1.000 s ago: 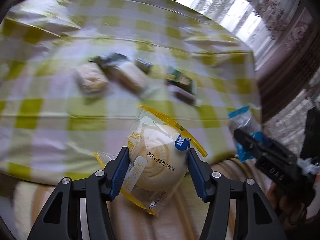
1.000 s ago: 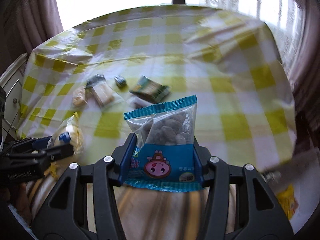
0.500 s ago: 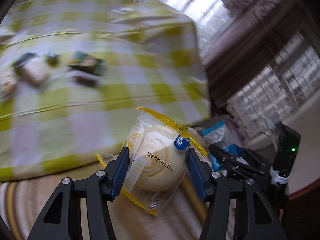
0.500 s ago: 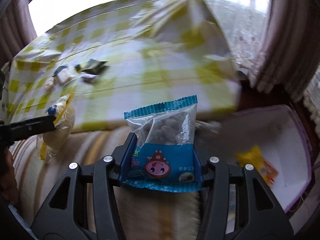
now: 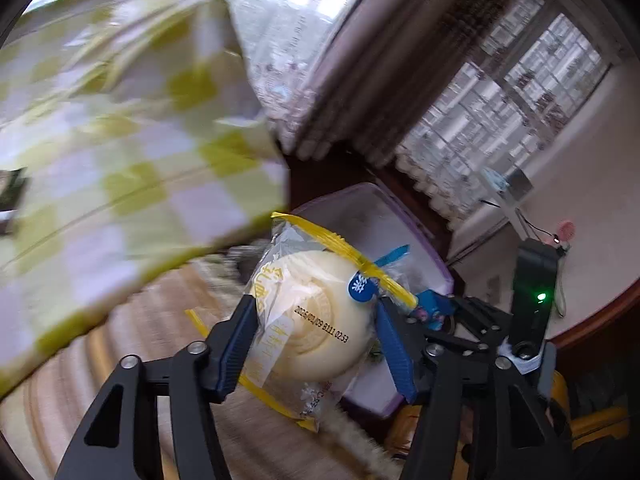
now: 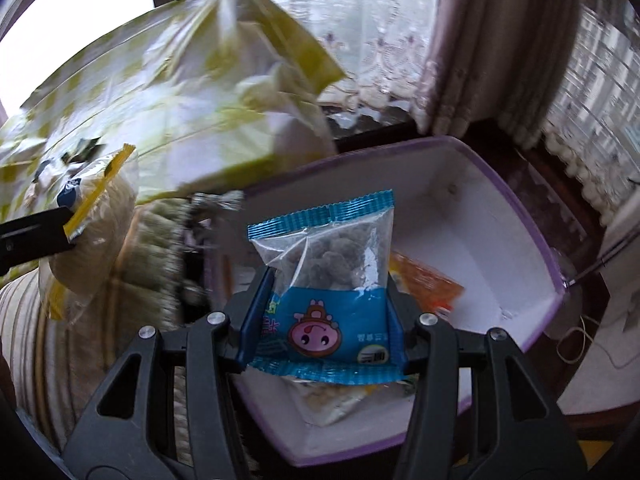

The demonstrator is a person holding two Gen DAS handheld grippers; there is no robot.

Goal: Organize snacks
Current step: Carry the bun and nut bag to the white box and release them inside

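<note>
My left gripper [image 5: 316, 340] is shut on a pale round bun in a clear wrapper with yellow edges [image 5: 316, 320], held in the air beside the table's right end. My right gripper [image 6: 326, 316] is shut on a blue snack bag with a pink pig face [image 6: 328, 280], held over a white bin with a purple rim [image 6: 520, 208]. The bin also shows in the left wrist view [image 5: 372, 216], behind the bun. The right gripper [image 5: 444, 312] shows at the right of the left wrist view. The bun [image 6: 88, 232] shows at the left of the right wrist view.
The table with a yellow-green checked cloth [image 6: 168, 92] lies to the left, with small snack packets [image 6: 80, 152] on it. An orange packet [image 6: 428, 284] and a clear packet [image 6: 328, 400] lie in the bin. Curtains [image 6: 480, 40] hang behind. A striped cushion [image 5: 80, 360] lies below.
Both grippers have swung right, away from the table, with their snacks still held. The white bin has come into full view under the right gripper.
</note>
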